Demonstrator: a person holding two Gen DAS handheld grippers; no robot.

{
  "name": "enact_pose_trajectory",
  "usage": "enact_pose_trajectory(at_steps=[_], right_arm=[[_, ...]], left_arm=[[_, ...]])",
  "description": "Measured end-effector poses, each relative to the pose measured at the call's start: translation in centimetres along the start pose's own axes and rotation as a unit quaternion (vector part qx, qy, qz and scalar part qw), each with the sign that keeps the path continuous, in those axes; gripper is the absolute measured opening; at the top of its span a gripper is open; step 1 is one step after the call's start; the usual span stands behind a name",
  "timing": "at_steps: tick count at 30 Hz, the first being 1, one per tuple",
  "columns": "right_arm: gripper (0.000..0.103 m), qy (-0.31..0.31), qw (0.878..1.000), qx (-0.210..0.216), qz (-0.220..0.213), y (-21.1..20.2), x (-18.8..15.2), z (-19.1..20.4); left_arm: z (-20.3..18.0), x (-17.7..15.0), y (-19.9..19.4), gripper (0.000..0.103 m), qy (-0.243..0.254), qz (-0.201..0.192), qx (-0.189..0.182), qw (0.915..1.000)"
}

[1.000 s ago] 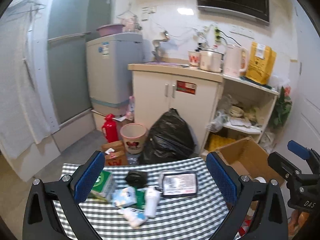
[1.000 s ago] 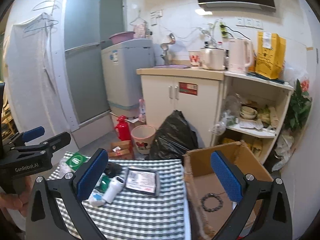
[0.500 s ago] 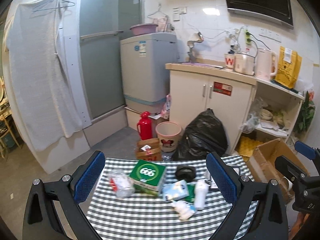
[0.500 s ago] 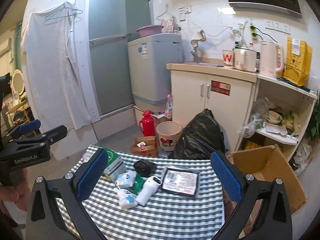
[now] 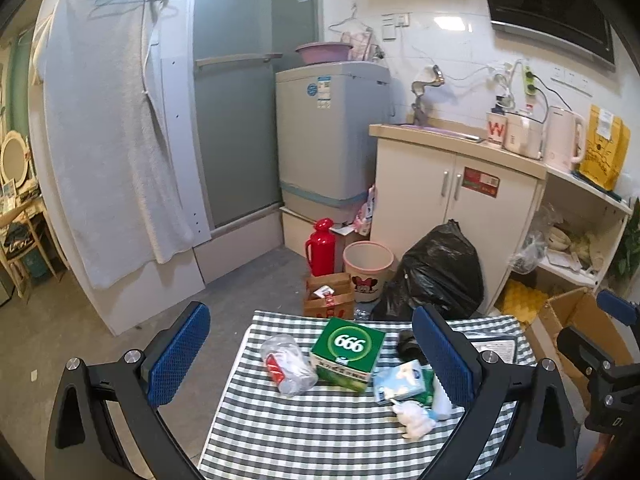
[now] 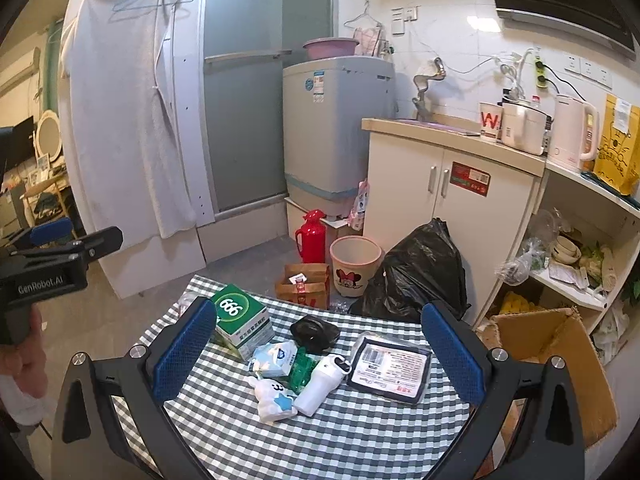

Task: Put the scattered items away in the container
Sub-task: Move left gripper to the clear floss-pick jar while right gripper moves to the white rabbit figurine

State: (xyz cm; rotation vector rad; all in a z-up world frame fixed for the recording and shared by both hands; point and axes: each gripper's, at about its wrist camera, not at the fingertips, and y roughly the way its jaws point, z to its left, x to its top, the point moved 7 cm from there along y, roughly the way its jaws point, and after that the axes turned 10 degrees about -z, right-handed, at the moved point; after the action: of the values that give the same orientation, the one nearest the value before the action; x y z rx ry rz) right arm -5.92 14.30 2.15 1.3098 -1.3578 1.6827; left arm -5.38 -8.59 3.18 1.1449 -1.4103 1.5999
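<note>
On the checked table [image 5: 320, 432] [image 6: 360, 432] lie a green "666" box [image 5: 349, 348] [image 6: 240, 322], a crumpled clear plastic cup [image 5: 289, 364], a pale blue packet [image 5: 399, 378] [image 6: 274, 358], a white toy figure [image 5: 414, 420] [image 6: 272, 398], a white bottle [image 6: 322, 384], a black round object [image 6: 315, 333] and a black-edged pouch [image 6: 390, 364]. An open cardboard box [image 6: 556, 364] [image 5: 576, 320] stands at the table's right. My left gripper [image 5: 316, 354] and right gripper [image 6: 318, 354] hover open above the items, holding nothing.
Beyond the table sit a black rubbish bag [image 5: 436, 268], a pink bin [image 5: 368, 268], a red flask [image 5: 320, 246] and a brown paper bag [image 5: 330, 296]. A cabinet [image 5: 456, 200], washing machine [image 5: 332, 136] and open shelves [image 6: 576, 248] line the back wall. A person's hand [image 6: 20, 356] holds the left gripper.
Both views have swung left: the table items shifted rightward in the frames, the plastic cup and green box came into view, and the cardboard box slid toward the right edge. Both grippers stay open.
</note>
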Motion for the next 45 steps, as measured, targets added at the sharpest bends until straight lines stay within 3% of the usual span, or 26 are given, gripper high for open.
enact_pose_trajectory(at_steps=[17,30,45], right_arm=[[0.103,-0.037,0.995,0.025,0.091,6.1,-6.0,3.7],[0.102,-0.041,0.989,0.031,0.139,9.1,-10.5,4.4],[0.102,-0.051,0.984,0.033,0.167,11.7,-13.1,5.0]], left_arm=[[3.9,-7.3,8.0,0.103,-0.022,0.097,0.021,0.9948],[4.8,-13.9,13.7,0.103,-0.020,0.173,0.032,0.9842],[4.3,-17.5,18.5,0.103,-0.032,0.213,0.029,0.9760]])
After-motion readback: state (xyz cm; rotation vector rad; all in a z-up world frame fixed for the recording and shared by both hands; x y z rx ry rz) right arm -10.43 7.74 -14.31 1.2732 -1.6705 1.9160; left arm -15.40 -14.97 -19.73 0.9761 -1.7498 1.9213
